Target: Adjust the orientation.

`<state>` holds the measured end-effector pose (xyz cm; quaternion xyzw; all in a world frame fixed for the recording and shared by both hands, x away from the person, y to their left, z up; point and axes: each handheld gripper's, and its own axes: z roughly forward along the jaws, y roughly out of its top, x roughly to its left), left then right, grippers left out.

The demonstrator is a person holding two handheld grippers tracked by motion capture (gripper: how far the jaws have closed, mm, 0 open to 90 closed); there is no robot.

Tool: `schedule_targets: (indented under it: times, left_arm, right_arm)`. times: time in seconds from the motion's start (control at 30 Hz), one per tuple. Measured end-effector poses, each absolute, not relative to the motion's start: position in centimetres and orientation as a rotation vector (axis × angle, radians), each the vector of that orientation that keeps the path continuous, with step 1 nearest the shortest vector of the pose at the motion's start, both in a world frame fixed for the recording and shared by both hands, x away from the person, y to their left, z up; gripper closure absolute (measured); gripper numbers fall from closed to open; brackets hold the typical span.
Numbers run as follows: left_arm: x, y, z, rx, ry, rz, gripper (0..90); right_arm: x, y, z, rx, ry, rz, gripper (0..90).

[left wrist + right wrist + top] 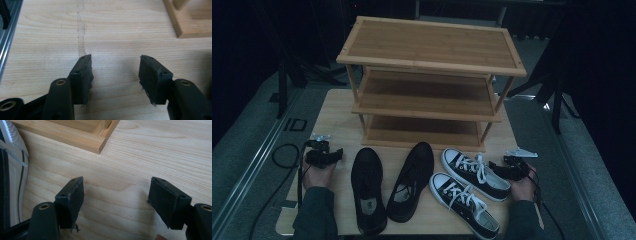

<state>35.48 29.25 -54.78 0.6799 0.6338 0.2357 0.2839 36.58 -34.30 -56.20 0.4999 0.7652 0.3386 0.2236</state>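
Observation:
A three-tier wooden shoe rack [430, 80] stands at the back of the wooden table [337, 115]. In front of it lie two plain black shoes [368, 189] [412, 180] and two black-and-white laced sneakers [474, 172] [464, 202]. My left gripper [337, 154] rests at the table's left, beside the left black shoe, open with bare wood between its pads [82, 77]. My right gripper [495, 166] sits at the right, close to the upper sneaker's heel end, also open and empty [116, 200]. The sneaker's white sole [17, 182] shows at the left of the right gripper view.
A corner of the rack's base [97, 143] lies just ahead of the right gripper, and another rack corner [185, 22] shows at the upper right of the left gripper view. A metal rail [6, 40] borders the table's left edge. Dark floor and stands surround the table.

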Motion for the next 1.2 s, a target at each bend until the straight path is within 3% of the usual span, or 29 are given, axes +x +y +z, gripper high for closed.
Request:
schedule_targets:
  times: [0.37,0.7,1.2]
  left_arm:
    - [33.8,29.0,-52.9,1.819,1.551,0.519,60.6]
    - [33.2,28.4,-52.3,1.841,1.497,0.465,67.4]
    - [32.4,26.8,-49.0,1.913,1.383,0.411,63.2]
  right_arm:
    - [36.6,-34.3,-56.2,1.378,2.112,0.934,28.5]
    - [36.6,-34.3,-56.2,1.379,2.112,0.935,28.5]
    - [36.6,-34.3,-56.2,1.379,2.112,0.934,28.5]
